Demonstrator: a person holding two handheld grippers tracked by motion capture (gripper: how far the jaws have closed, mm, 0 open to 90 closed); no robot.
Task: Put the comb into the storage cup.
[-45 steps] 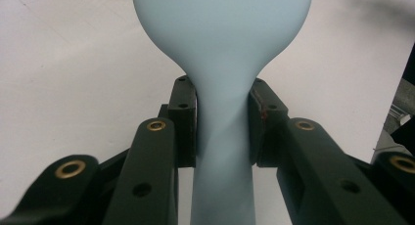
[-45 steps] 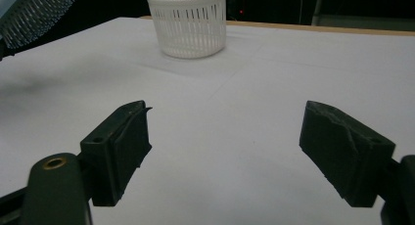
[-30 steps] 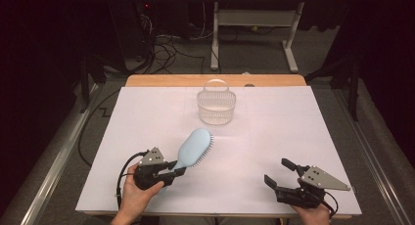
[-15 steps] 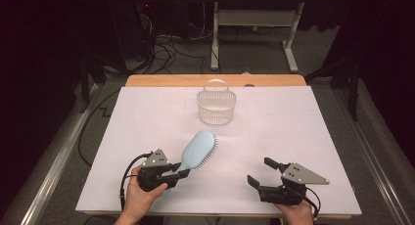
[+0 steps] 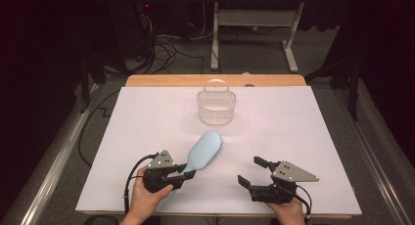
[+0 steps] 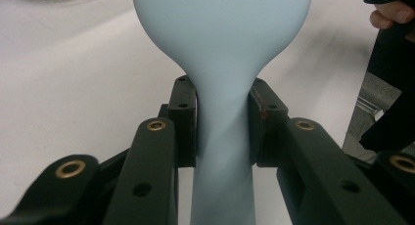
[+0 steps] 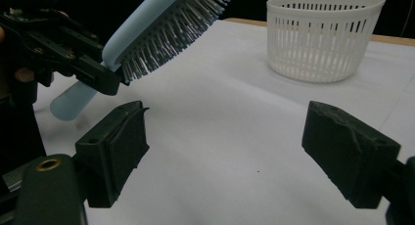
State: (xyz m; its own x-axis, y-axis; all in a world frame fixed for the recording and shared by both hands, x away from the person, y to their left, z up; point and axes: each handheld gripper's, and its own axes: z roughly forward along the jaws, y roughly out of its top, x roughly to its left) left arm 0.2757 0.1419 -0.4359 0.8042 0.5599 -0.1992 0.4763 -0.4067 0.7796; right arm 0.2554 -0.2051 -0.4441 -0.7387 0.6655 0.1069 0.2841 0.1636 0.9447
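Note:
A pale blue hairbrush (image 5: 204,149) is held off the white table sheet, its head pointing up and to the far right, bristles facing right. My left gripper (image 5: 182,172) is shut on its handle; the left gripper view shows both pads pressed on the narrow neck of the hairbrush (image 6: 222,112). My right gripper (image 5: 252,172) stands open near the front edge, right of the brush, with nothing between its jaws. In the right gripper view the hairbrush (image 7: 161,29) hangs at the upper left, bristles down, and the white basket (image 7: 323,36) stands beyond.
A white slotted basket (image 5: 216,106) with a handle stands at the middle back of the white sheet (image 5: 303,132). The wooden table edge (image 5: 161,80) shows behind it. Desk legs and cables lie on the floor beyond.
My right gripper has moved left along the front edge, toward the brush. The left gripper and the brush have barely shifted.

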